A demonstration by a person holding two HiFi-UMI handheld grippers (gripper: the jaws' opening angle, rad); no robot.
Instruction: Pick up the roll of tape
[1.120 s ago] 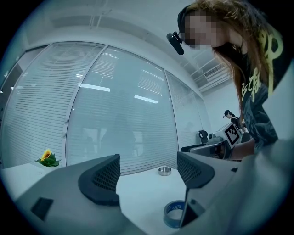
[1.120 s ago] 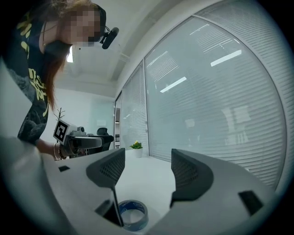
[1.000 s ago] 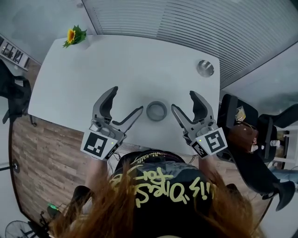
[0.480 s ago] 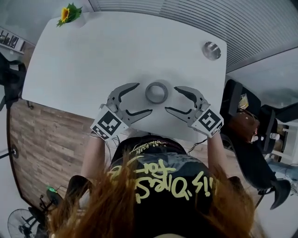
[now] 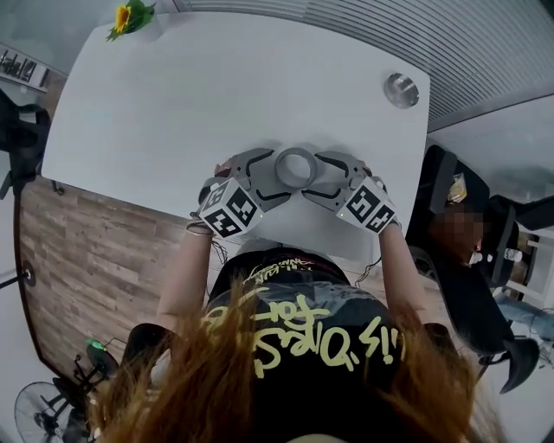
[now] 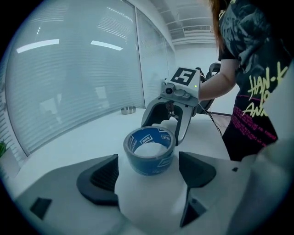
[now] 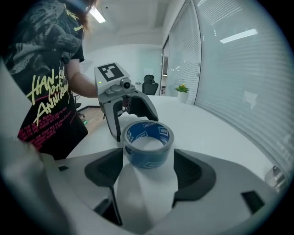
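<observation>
In the head view, the roll of tape (image 5: pixel 281 170) lies flat, hole up, on the white desk (image 5: pixel 216 95), toward the edge nearest the person. The left hand-held gripper (image 5: pixel 265 173) sits just beside the roll on one side. The right hand-held gripper (image 5: pixel 318 175) sits just beside it on the other. Both point inward, so the roll is bracketed from two sides. A small metal dish (image 5: pixel 402 89) and a potted sunflower (image 5: pixel 130 17) stand well apart from the roll, at the far corners and out of the way.

In the left gripper view, this hand-held gripper's jaws stand wide, wider than the roll. The blue roll sits at their mouth with bare desk showing between it and each pad (image 6: pixel 98 176), so nothing is gripped. The spread seems chosen so the roll's full width can slip between the jaws. The other gripper is directly behind the roll, facing back.

In the right gripper view, the jaws are opening. The roll sits just ahead of their tips and partly between them, touching neither pad. The left gripper shows just beyond the roll.

The pickup looks to be at the approach stage, with the roll resting on the desk untouched. Two tools meeting head-on at the roll may crowd each other. One probably has to give way for a clean close across the roll's outer wall.
</observation>
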